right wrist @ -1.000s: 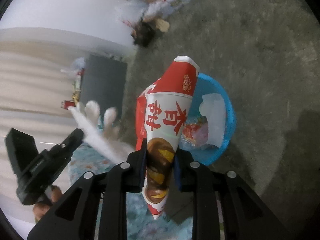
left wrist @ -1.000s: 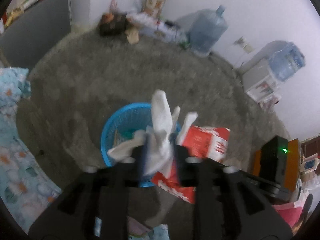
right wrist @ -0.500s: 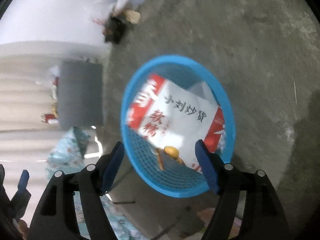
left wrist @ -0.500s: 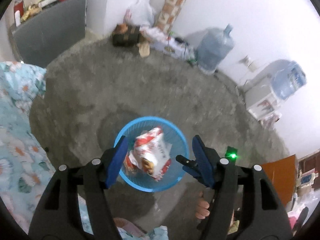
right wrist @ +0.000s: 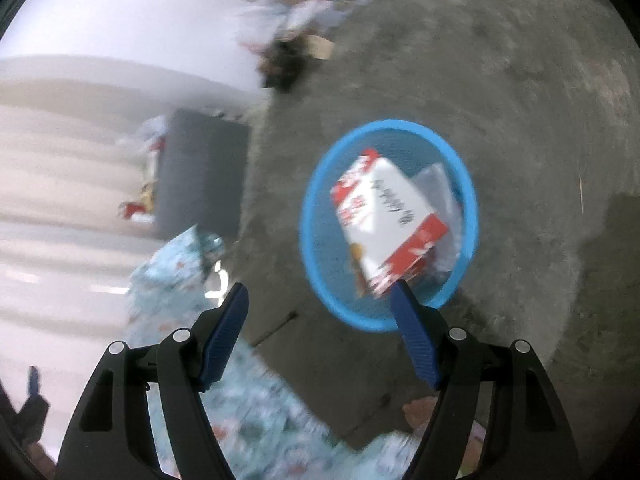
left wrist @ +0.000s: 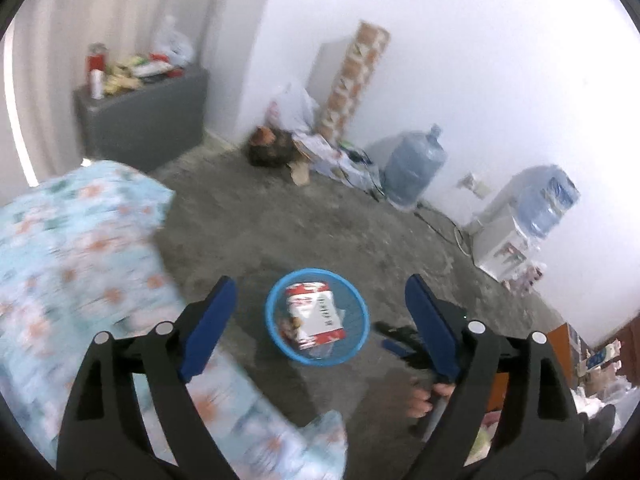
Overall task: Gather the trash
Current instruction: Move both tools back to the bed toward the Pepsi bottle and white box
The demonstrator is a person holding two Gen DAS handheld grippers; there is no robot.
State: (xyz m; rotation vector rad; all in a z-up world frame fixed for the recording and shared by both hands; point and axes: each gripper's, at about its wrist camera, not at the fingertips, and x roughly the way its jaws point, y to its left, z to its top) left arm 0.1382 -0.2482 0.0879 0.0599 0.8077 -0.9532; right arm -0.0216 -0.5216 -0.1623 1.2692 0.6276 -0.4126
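With both grippers wide, wrapper (left wrist: 314,316) in basket (left wrist: 276,330).

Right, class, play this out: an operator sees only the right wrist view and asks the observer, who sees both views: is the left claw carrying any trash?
Observer: No. The left claw is open and empty; its jaws have just been opening.
Operator: Anything big along the far wall?
Observer: A blue water jug stands by it.
Operator: Only one?
Observer: No, a second jug sits atop a white dispenser.
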